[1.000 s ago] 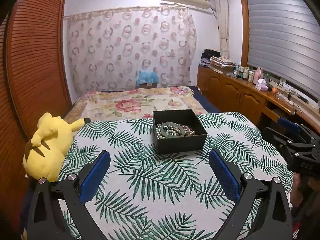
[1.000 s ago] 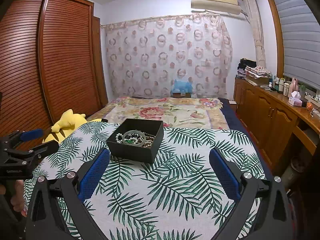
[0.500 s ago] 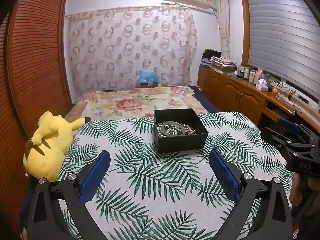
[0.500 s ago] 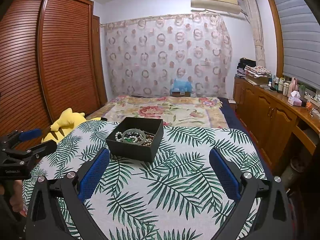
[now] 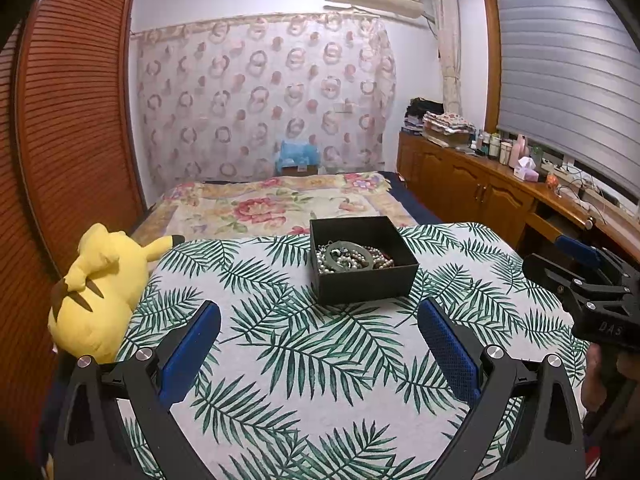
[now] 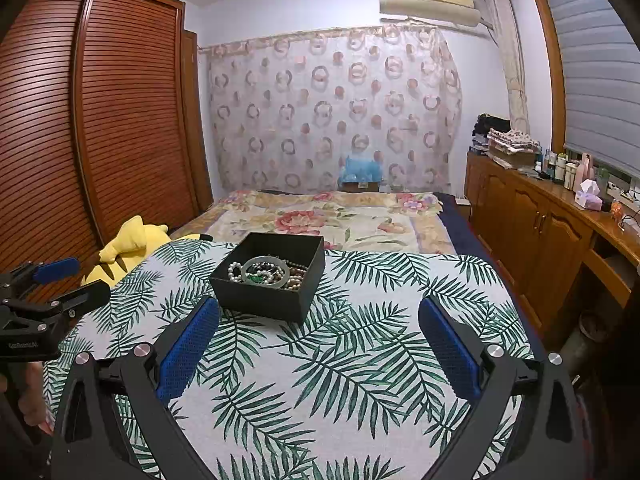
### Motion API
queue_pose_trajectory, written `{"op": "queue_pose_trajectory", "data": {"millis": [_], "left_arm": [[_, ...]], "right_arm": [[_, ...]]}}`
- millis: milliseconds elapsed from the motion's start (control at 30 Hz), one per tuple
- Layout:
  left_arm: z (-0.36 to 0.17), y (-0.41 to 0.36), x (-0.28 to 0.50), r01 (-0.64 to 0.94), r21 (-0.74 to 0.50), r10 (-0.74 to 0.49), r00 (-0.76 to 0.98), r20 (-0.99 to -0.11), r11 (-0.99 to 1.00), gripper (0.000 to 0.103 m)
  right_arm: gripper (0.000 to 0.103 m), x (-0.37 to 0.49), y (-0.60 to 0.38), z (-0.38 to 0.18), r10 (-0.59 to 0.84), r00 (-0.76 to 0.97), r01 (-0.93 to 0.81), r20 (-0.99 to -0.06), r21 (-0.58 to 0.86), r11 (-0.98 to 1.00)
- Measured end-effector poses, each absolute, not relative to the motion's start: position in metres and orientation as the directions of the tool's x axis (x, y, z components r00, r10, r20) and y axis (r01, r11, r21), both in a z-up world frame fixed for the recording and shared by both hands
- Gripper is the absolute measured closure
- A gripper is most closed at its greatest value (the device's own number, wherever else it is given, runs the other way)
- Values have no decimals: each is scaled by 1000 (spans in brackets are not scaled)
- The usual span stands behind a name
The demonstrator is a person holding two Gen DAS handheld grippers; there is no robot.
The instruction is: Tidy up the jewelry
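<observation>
A black open box (image 5: pixel 362 276) sits on a palm-leaf cloth (image 5: pixel 304 360) and holds a tangle of jewelry (image 5: pixel 348 258): pearl strands, a pale green bangle, dark beads. In the right wrist view the box (image 6: pixel 268 284) shows the same jewelry (image 6: pixel 268 274). My left gripper (image 5: pixel 318 354) is open and empty, short of the box. My right gripper (image 6: pixel 318 354) is open and empty, short of the box and to its right. The right gripper also shows at the right edge of the left wrist view (image 5: pixel 588 284); the left gripper shows at the left edge of the right wrist view (image 6: pixel 44 300).
A yellow plush toy (image 5: pixel 96 292) lies at the cloth's left edge. A bed with a floral cover (image 5: pixel 276 204) lies beyond the box. Wooden cabinets with bottles and a tissue box (image 5: pixel 480 184) run along the right. A slatted wooden wardrobe (image 6: pixel 100 120) stands on the left.
Both views have shifted only slightly; the box sits a touch higher and nearer centre. Both grippers stay open and empty.
</observation>
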State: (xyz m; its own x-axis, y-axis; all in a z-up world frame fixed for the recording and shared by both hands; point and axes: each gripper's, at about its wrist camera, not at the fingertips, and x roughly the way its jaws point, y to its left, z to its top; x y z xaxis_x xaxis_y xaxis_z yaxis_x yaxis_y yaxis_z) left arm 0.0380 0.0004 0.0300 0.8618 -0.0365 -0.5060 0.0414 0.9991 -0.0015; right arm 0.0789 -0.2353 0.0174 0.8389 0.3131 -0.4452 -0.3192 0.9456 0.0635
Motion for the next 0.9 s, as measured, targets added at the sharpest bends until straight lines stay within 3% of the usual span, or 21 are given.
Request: {"op": "queue_pose_trajectory", "data": {"millis": [900], "left_arm": [[28, 2, 36, 40, -3, -36, 863, -505, 999, 8]], "right_arm": [[3, 79, -236, 15, 312, 839, -319, -445, 62, 946]]}}
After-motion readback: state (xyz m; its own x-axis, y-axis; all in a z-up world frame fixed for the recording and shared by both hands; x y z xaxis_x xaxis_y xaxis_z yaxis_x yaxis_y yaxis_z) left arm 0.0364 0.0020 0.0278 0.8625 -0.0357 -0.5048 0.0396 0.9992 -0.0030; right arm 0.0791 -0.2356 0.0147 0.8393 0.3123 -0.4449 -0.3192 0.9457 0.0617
